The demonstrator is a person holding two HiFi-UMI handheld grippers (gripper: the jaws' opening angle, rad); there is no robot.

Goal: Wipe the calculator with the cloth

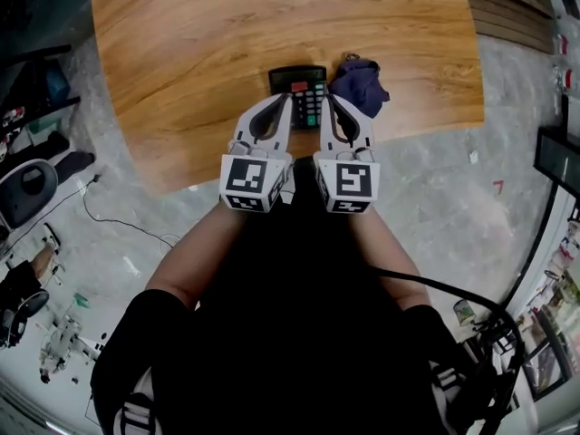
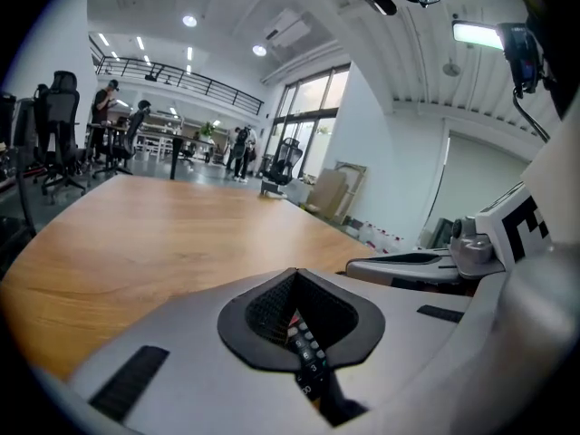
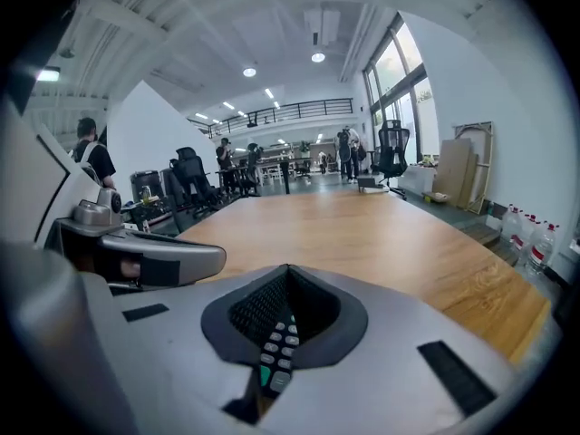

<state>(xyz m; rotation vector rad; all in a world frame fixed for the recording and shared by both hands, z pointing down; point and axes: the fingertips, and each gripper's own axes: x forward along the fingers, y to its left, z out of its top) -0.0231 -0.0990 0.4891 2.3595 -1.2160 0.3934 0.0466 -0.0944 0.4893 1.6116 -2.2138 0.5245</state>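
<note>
Calculator (image 1: 298,93) lies close to the near edge of the tabletop (image 1: 199,43), about midway along that edge. It is dark, with a red patch just below its display, and the display end points away from me. The cloth (image 1: 359,87) is dark blue and bunched into a heap just beside the calculator's right side, also near that edge; I cannot tell whether the two touch.

I have both tools side by side over the near edge, pointing away from me and angled down. My left tool (image 1: 288,100) has its tips above the calculator's left side, and its jaws are fully together with nothing between them. My right tool (image 1: 328,100) has its tips above the calculator's right side, just beside the cloth. Its jaws are also closed and empty.

From each tool's own camera I see a few rows of calculator keys through the gap below the closed pads, so the calculator is under both tools. I cannot tell whether either tip touches it.

The rest of the tabletop is bare wood running off to the far edge. Beyond it are office chairs (image 2: 54,125) and a few people standing
</note>
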